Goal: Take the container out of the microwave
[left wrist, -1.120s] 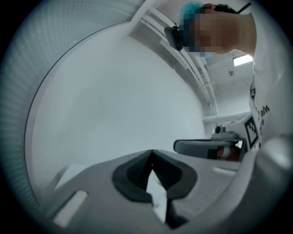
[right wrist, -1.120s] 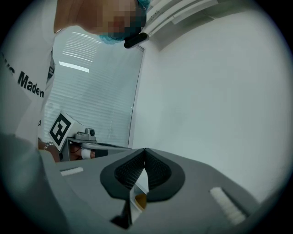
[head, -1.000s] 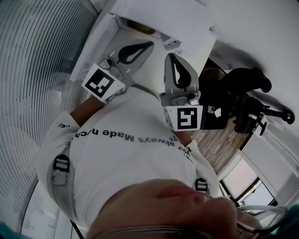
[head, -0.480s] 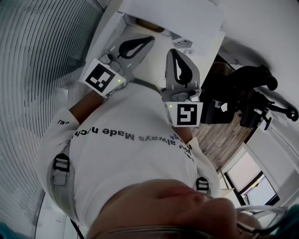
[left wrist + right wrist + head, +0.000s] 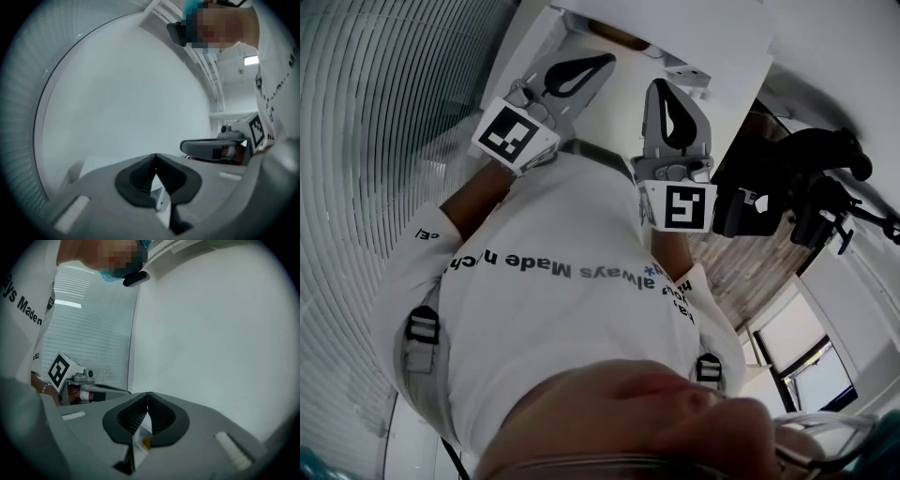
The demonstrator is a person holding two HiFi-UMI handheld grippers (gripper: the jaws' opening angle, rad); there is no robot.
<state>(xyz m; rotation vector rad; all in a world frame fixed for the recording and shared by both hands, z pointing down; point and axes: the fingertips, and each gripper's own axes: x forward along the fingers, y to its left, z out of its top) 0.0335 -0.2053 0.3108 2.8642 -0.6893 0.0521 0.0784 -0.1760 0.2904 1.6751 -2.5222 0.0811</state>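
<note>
A white box-like appliance (image 5: 689,42), seemingly the microwave, sits at the top of the head view, with a brownish patch (image 5: 617,36) in its dark opening; no container can be told apart. Both grippers point toward it from in front of the person's white shirt. My left gripper (image 5: 598,62) is shut and empty, just short of the appliance's left part. My right gripper (image 5: 661,89) is likewise shut with nothing in it, a little below the appliance. In the left gripper view the pads (image 5: 155,155) meet over a white box (image 5: 98,166); in the right gripper view the pads (image 5: 148,393) also meet.
A ribbed, blind-like surface (image 5: 375,141) fills the left side. A dark camera rig on a stand (image 5: 811,202) is at the right, above a strip of wood floor (image 5: 741,272). Plain white wall (image 5: 211,333) lies ahead of both grippers.
Both grippers have moved up the head view, closer to the white appliance, staying side by side. Their jaws stayed shut.
</note>
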